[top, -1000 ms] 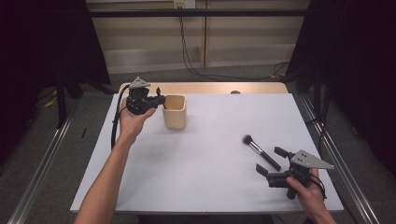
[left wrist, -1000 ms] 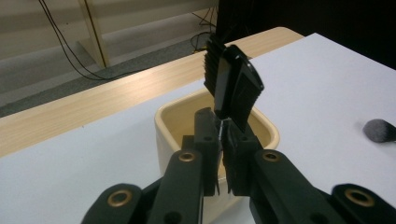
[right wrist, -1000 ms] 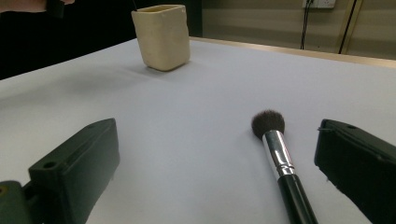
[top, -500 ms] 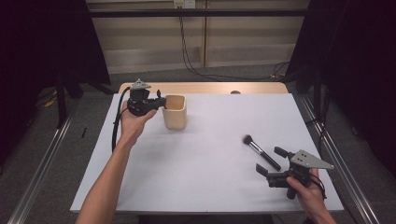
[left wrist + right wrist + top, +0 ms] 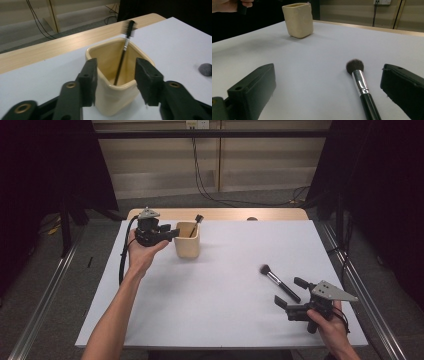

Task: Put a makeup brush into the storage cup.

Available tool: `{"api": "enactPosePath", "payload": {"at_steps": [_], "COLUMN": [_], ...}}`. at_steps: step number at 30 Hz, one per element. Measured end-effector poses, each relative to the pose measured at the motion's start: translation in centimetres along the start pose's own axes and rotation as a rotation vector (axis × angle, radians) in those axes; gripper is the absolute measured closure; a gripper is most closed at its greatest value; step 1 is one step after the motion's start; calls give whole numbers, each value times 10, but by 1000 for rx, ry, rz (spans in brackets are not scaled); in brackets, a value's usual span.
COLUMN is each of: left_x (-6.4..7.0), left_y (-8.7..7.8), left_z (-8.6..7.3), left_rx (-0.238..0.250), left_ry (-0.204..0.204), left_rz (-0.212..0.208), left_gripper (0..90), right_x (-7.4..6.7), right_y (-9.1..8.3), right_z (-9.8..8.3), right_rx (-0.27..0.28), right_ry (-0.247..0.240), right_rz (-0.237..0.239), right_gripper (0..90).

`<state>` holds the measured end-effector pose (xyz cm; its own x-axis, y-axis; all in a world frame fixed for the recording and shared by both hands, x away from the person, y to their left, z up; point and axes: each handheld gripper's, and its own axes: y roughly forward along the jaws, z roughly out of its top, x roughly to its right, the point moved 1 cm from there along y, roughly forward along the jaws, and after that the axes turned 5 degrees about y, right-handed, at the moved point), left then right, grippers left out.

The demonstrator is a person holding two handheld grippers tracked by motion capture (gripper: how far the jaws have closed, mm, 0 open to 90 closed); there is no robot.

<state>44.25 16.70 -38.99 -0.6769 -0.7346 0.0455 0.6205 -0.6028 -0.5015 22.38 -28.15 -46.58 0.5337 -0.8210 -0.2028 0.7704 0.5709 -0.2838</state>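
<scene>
A cream square cup (image 5: pixel 187 242) stands at the table's far left. A thin black spoolie brush (image 5: pixel 195 225) leans inside it, bristles up. My left gripper (image 5: pixel 174 233) hovers at the cup's left rim; its jaws have just been opening and nothing is between them. In the left gripper view the cup (image 5: pixel 113 100) and the spoolie brush (image 5: pixel 123 58) sit just beyond my left gripper (image 5: pixel 116 63). A black powder brush (image 5: pixel 278 281) lies flat at the near right. My right gripper (image 5: pixel 289 291) stands open, its jaws on either side of the handle. The powder brush (image 5: pixel 362 85) lies off-centre inside my right gripper (image 5: pixel 329 73).
The white table top (image 5: pixel 225 315) has a bare wooden strip (image 5: pixel 280 214) along its far edge. A small grey lump (image 5: pixel 251 219) rests there, seen also as a grey lump (image 5: pixel 205 69) in the left gripper view. Dark curtains flank both sides.
The left jaws have parted and the spoolie brush now stands in the cup, free of the gripper. Neither hand has shifted; the right gripper and powder brush are as before.
</scene>
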Motion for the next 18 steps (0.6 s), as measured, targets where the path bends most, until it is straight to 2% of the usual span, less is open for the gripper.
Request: {"api": "enactPosePath", "payload": {"at_steps": [2, 4, 5, 8, 11, 13, 15, 18], "left_x": [0, 0, 0, -1, -2, -4, -3, 0], "left_y": [-2, -4, -5, -9, -13, -17, -20, -25], "left_z": [-1, -4, -5, -8, -11, -13, -15, -19], "left_rx": [3, 12, 17, 38, 52, 55, 59, 59], "left_ry": [-2, -3, -6, -12, -25, -25, -4, 22], "left_rz": [13, 17, 26, 46, 48, 44, 34, 17], "left_gripper": [393, 352, 294, 199, 118, 82, 43, 39], "right_x": [0, 0, -1, 0, 0, -1, -1, 0], "right_y": [0, 0, 0, 0, 0, 0, 0, 0], "right_z": [0, 0, 0, 0, 0, 0, 0, 0], "right_rx": [0, 0, 0, 0, 0, 0, -1, -1], "right_ry": [0, -2, -3, 0, -1, -3, -1, -2], "right_rz": [0, 1, 2, 1, 0, 1, 1, 0], "right_gripper": [0, 0, 0, 0, 0, 0, 0, 0]}}
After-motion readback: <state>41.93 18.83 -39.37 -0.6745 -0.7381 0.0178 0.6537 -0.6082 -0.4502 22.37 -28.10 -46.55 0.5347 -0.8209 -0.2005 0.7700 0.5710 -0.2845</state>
